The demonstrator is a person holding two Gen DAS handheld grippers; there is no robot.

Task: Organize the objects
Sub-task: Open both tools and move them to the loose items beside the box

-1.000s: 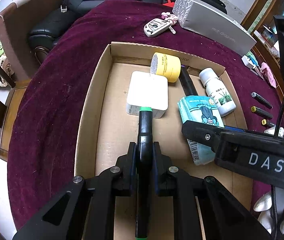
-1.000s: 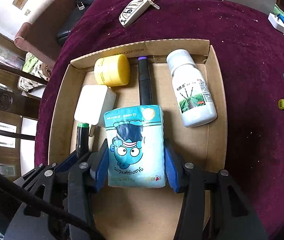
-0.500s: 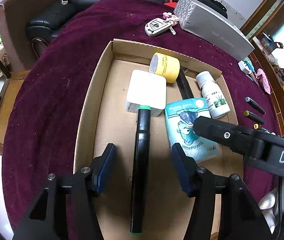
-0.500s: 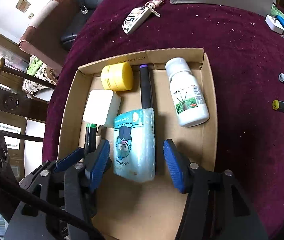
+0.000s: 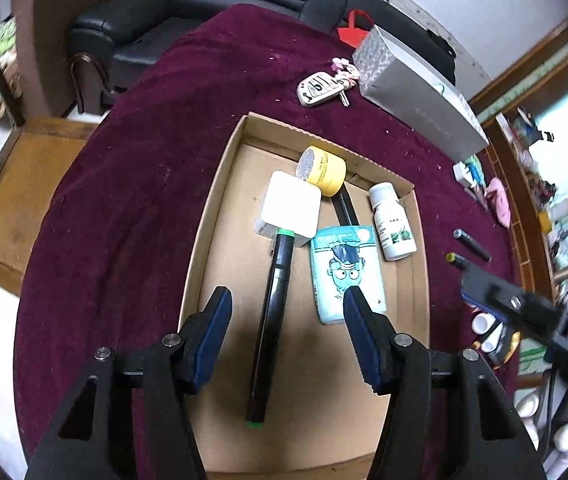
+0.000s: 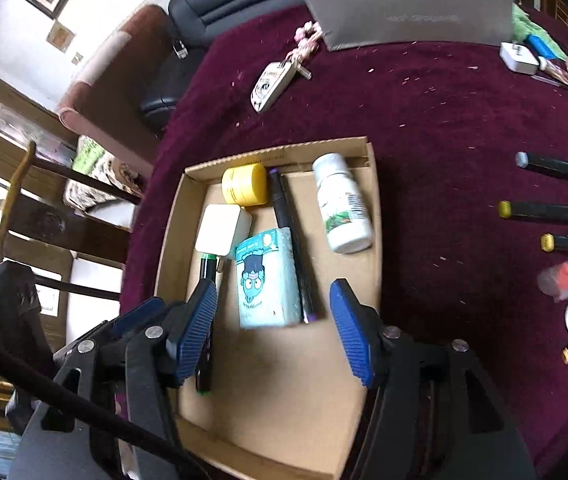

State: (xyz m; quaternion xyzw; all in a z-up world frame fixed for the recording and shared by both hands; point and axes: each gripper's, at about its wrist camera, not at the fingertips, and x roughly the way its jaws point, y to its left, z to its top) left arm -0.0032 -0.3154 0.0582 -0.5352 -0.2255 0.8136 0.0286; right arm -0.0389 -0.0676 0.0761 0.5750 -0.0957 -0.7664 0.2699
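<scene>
Cardboard box (image 5: 208, 216) filling up on the purple cloth
Inside lie a green-tipped marker (image 5: 270, 316), tissue pack (image 5: 346, 274), white block (image 5: 292, 204), yellow jar (image 5: 324, 168), white bottle (image 5: 392, 222); left gripper (image 5: 286, 334) released above the marker, right gripper (image 6: 274, 330) opening, empty, over the pack

Near end of cardboard box (image 5: 220, 184) cut off by the frame edge. Purple-capped marker (image 6: 284, 216) partly hidden beneath tissue pack (image 6: 268, 280). Bottle (image 6: 342, 204) label print too small to read.

In the shallow cardboard box (image 5: 220, 184) on the counter (image 5: 132, 160), the green-tipped black marker (image 5: 272, 312) lies left of the blue tissue pack (image 5: 346, 272), its tip touching the white square charger (image 5: 292, 204).
</scene>
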